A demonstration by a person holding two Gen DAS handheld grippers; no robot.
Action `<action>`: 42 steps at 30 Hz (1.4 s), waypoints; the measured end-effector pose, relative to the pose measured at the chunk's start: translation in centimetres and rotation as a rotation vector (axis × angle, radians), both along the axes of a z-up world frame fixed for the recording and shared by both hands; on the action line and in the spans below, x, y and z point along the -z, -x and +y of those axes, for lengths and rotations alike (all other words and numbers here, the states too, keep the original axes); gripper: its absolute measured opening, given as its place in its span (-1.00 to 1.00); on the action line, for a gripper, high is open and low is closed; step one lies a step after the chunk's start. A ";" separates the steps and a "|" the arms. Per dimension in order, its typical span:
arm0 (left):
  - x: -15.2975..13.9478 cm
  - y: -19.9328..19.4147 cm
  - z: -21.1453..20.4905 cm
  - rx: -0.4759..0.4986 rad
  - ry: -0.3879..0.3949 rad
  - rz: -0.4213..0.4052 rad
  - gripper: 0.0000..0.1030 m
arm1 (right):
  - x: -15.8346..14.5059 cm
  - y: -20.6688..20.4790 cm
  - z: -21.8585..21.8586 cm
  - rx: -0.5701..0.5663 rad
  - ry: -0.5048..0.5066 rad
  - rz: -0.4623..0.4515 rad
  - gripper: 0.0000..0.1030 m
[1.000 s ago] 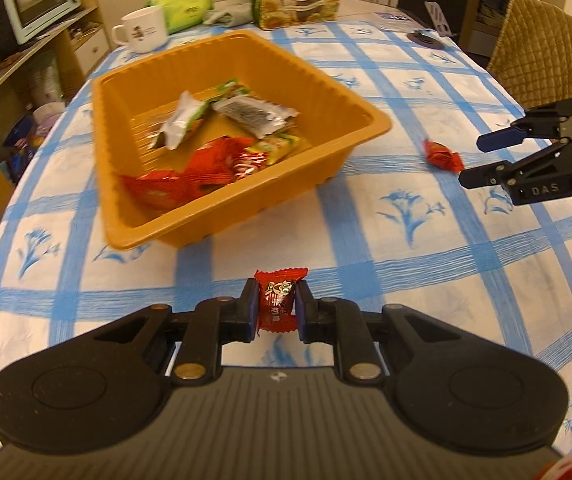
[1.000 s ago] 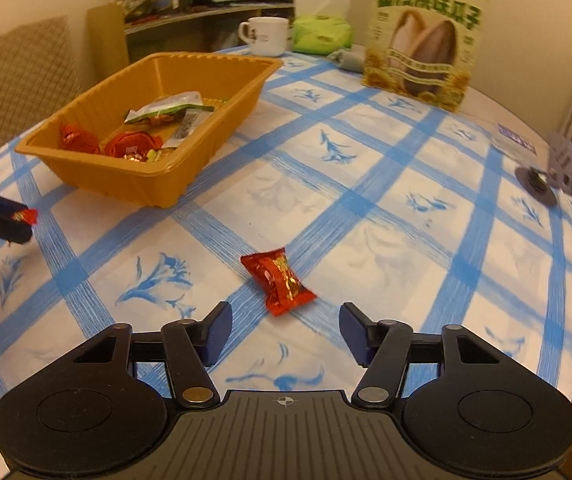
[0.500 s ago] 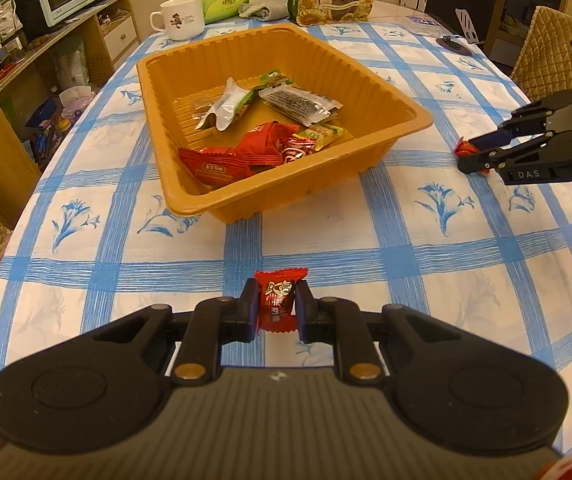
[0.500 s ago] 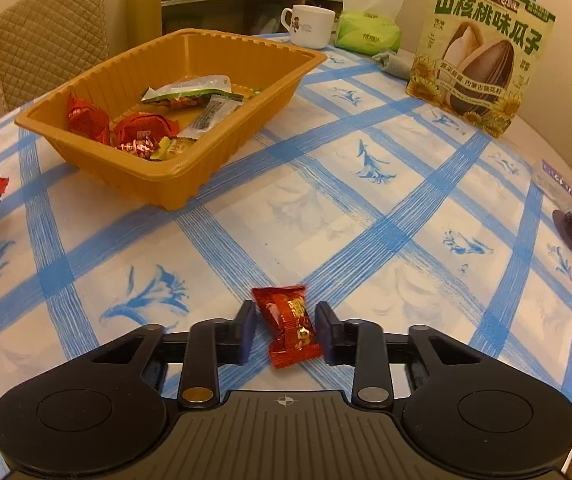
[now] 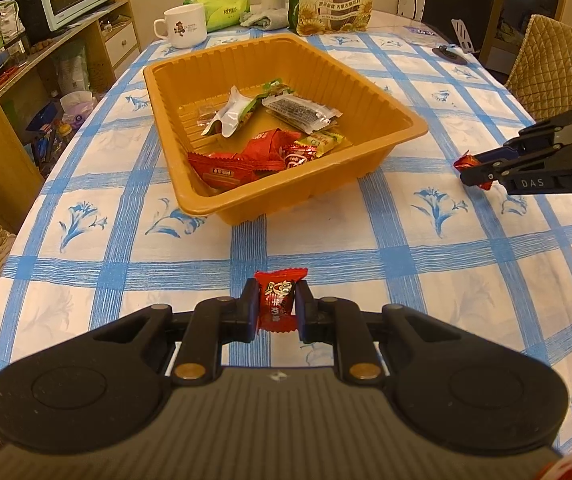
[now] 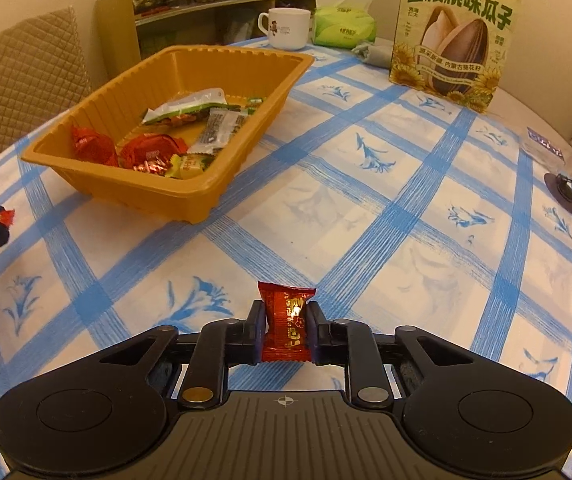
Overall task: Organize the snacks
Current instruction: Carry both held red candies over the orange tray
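Your left gripper (image 5: 275,312) is clamped on a red wrapped candy (image 5: 277,300) above the tablecloth (image 5: 366,280); your right gripper (image 6: 286,332) has just closed on a red candy with gold print (image 6: 286,324). Beyond, the orange tray (image 5: 366,168) holds red, green and clear-wrapped snacks (image 5: 269,132).

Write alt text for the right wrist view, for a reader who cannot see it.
The right gripper is shut on a red wrapped candy above a blue-checked tablecloth. An orange tray holding several wrapped snacks sits ahead to the left, with a sunflower seed bag, white mug and tissue pack behind.
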State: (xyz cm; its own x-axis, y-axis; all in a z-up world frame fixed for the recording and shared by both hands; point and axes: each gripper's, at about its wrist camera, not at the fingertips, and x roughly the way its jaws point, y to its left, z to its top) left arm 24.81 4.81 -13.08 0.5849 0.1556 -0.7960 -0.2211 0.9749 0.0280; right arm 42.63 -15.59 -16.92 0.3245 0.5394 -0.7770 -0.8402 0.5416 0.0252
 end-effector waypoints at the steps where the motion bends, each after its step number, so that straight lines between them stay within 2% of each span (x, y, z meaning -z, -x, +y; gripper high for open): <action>1: -0.2 0.1 0.0 0.001 0.001 -0.005 -0.67 | -0.3 0.3 -0.1 0.006 -0.007 0.003 -0.58; 14: -4.8 -0.1 0.8 0.023 0.008 -0.115 -0.67 | -6.0 4.3 0.9 0.048 -0.151 0.067 -0.58; 24: -7.9 -4.1 4.3 0.002 -0.022 -0.218 -0.67 | -9.7 3.0 5.6 0.032 -0.267 0.062 -0.58; 31: -8.2 -7.1 6.3 0.009 -0.045 -0.235 -0.67 | -10.2 1.3 9.0 0.042 -0.298 0.072 -0.58; 42: -6.9 -11.9 9.2 0.019 -0.055 -0.211 -0.67 | -9.0 -1.9 13.1 0.102 -0.302 0.089 -0.58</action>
State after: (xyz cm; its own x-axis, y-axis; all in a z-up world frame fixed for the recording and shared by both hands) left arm 36.70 14.03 -6.15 0.7408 0.1828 -0.6464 -0.2095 0.9771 0.0363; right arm 44.52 -2.44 -7.90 0.3271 0.7178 -0.6146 -0.7693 0.5800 0.2680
